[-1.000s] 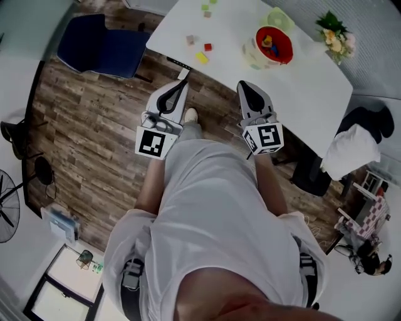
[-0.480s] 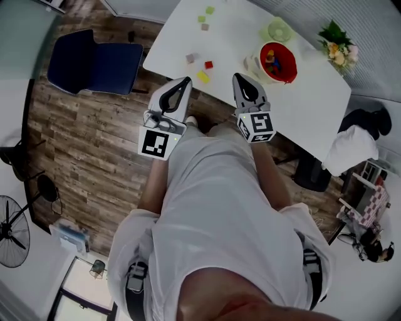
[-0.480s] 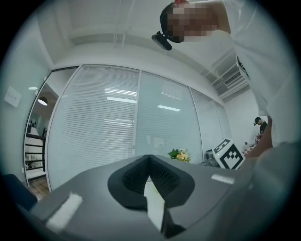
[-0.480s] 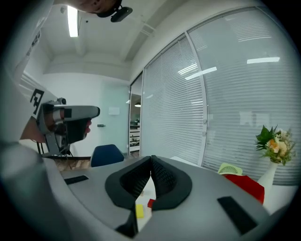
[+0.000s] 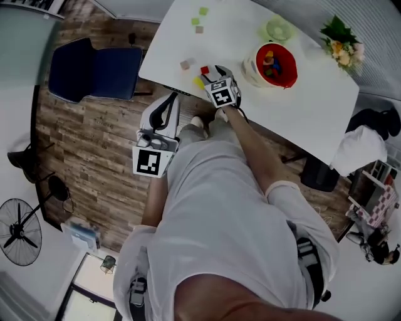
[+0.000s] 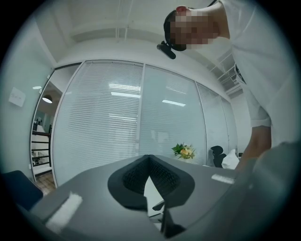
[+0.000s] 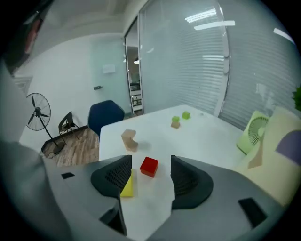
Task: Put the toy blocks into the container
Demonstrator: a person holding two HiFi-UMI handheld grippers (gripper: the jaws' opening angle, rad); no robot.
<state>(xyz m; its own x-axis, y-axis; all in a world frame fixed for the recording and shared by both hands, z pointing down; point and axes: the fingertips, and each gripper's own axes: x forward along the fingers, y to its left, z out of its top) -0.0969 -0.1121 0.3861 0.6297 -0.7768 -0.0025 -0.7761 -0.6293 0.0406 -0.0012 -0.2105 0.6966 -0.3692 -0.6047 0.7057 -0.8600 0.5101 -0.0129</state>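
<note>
A red block (image 5: 204, 69) (image 7: 149, 166) and a yellow block (image 5: 198, 82) (image 7: 127, 184) lie near the white table's (image 5: 301, 106) front edge. A tan block (image 5: 186, 64) (image 7: 129, 140) sits just beyond them. Farther back are two green blocks (image 5: 203, 11) (image 7: 186, 115) and a small tan one (image 5: 199, 29). The red container (image 5: 276, 64) holds toys. My right gripper (image 5: 212, 76) (image 7: 150, 176) hangs over the red and yellow blocks. Its jaws have just been opening and are open, with the red block ahead between them, untouched. My left gripper (image 5: 170, 100) (image 6: 149, 160) is shut and empty, off the table.
A pale green fan (image 5: 277, 28) (image 7: 254, 132) stands behind the container and flowers (image 5: 338, 37) (image 6: 184, 151) at the table's far right. A blue chair (image 5: 94, 63) (image 7: 106, 115) stands left of the table. A floor fan (image 5: 22, 229) is on the wooden floor.
My right gripper has swung forward and down from in front of my body to the blocks at the table's edge, and its jaws have opened. The left gripper stays shut beside me.
</note>
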